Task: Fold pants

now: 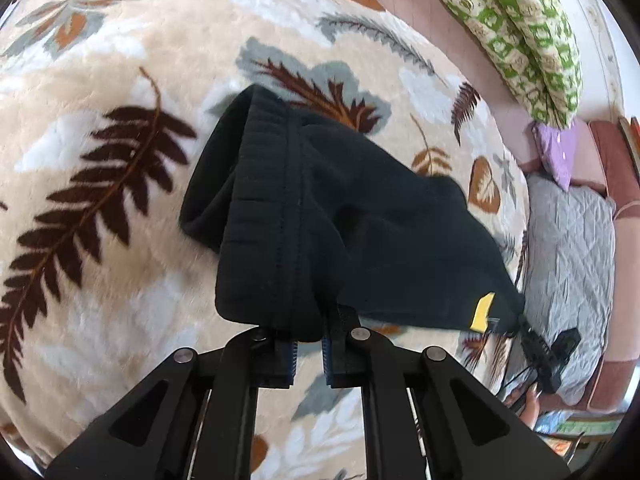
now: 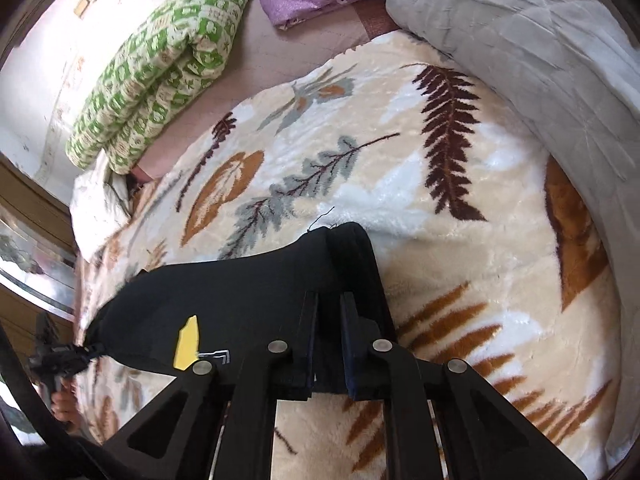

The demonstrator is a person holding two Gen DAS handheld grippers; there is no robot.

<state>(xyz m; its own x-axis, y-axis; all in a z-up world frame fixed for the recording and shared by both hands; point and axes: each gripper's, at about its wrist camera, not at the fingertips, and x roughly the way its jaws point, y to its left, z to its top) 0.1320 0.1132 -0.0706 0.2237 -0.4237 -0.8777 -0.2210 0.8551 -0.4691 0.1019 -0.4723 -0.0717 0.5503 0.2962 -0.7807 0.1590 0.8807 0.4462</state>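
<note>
Both tongs' tips buried in black pants.

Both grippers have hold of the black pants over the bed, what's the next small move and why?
Probably lift both ends a little and draw them apart to pull the cloth flat. The left gripper is shut on the waistband end of the pants, the right gripper is shut on the other end, and the cloth between them sags in loose folds over the leaf blanket.
</note>
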